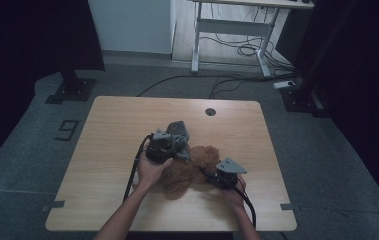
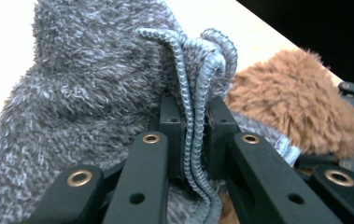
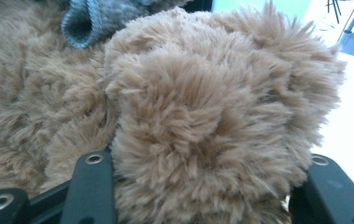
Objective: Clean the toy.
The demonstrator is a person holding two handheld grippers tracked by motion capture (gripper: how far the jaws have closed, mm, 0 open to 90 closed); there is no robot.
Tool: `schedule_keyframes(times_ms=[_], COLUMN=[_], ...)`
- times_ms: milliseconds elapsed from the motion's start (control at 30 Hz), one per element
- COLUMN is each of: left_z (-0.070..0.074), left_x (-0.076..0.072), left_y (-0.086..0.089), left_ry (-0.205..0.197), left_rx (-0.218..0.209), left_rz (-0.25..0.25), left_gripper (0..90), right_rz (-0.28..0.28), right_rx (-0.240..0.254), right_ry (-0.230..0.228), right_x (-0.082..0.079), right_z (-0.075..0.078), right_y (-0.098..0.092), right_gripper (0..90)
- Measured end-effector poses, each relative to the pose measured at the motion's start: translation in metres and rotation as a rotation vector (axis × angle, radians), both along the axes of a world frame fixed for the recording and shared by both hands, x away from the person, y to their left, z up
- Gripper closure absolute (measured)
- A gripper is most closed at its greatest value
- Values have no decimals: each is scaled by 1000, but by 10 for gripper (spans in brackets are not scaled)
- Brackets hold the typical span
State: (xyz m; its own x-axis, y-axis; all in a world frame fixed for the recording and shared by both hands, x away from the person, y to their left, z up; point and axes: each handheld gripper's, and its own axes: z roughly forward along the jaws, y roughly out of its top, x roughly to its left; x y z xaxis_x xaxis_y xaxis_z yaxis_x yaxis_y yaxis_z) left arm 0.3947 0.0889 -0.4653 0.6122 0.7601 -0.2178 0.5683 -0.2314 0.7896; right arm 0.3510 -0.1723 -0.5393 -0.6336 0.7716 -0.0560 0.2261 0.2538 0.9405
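Working from the left, my left gripper (image 1: 163, 148) is clamped tight on the bunched hem of the grey fleece garment (image 2: 95, 93), lifted above the brown plush bear (image 1: 189, 170) at the table's (image 1: 107, 165) middle. I judge the garment only partly over the toy, with most of the pulling left. My right gripper (image 1: 217, 176) sits half-closed around a fluffy limb of the bear, steadying it. Bare wood lies all round, and the near edge is closest to my hands.

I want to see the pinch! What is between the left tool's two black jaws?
The grey fuzzy cloth's ribbed hem, folded and squeezed tight, seen in the left gripper view.
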Motion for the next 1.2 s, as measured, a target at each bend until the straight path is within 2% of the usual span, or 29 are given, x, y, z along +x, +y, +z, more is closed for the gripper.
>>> schedule_keyframes(times_ms=[133,200,333,400,467,533,633,733,933,967,1067,1200], left_z=[-10,-14,-18,-20,-24,-25,-26,-27,-32,-32,-34,-35], left_x=[-8,-16,-31,-38,-48,-56,-64,-69,-80,-82,-89,-96], left_y=[12,15,16,17,16,15,15,17,17,18,19,20], left_ry=[13,-11,-54,-76,-117,-141,-152,-150,-168,-170,-173,-174], left_rx=[-61,-85,-83,-89,-78,-74,-72,-92,-117,-121,-136,-140], left_rz=[-4,-3,-15,-14,-12,-15,-24,-27,-30,-31,-35,-45], left_gripper=[806,809,813,814,817,817,819,819,820,820,820,820], right_rz=[-3,0,8,5,8,22,51,65,66,66,82,153], right_rx=[-7,-10,24,52,85,93,95,109,180,189,166,139], right_ry=[-13,-15,10,33,56,71,87,92,86,94,129,219], right_x=[-2,-5,-8,-10,-12,-14,-19,-22,-22,-20,-11,0], right_z=[0,0,0,2,5,7,10,15,32,35,40,36], right_y=[2,2,-2,-5,-10,-13,-17,-18,-25,-27,-27,-22], right_gripper=[452,439,355,266,216,185,147,112,87,80,57,32])
